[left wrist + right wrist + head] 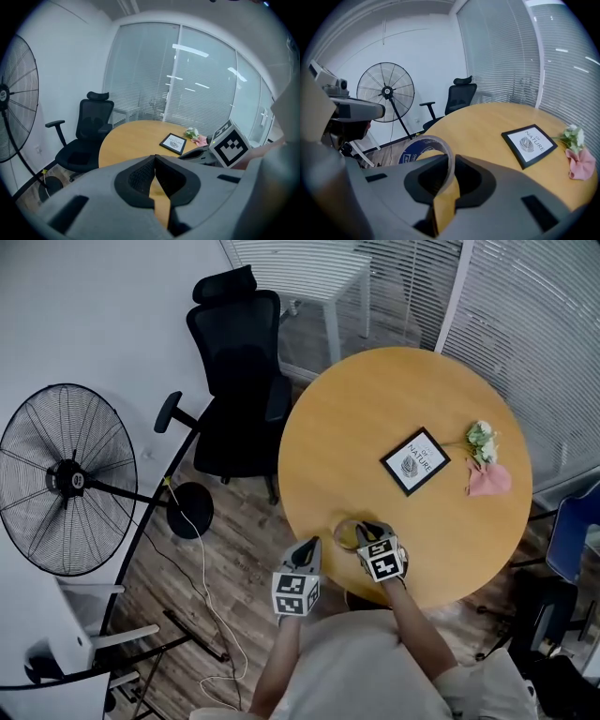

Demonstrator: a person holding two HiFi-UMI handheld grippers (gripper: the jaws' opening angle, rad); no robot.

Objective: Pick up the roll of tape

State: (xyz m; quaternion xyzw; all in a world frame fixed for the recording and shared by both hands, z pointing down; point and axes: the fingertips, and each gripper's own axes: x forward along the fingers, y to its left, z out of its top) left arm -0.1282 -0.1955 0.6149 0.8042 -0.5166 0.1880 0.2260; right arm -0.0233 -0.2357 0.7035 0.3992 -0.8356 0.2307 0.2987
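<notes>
- Your right gripper (449, 165) is clenched across the wall of the tape roll (433, 139), one jaw inside the ring, one outside, over the near edge of the round table (375, 409).
- Your left gripper (154, 164) is closed on nothing, just left of it.
- The roll looks light and stiff, its outer face probably slick; holding the wall squarely should serve.

Office: desk chair (239, 371), slatted blinds (539, 324)
</notes>
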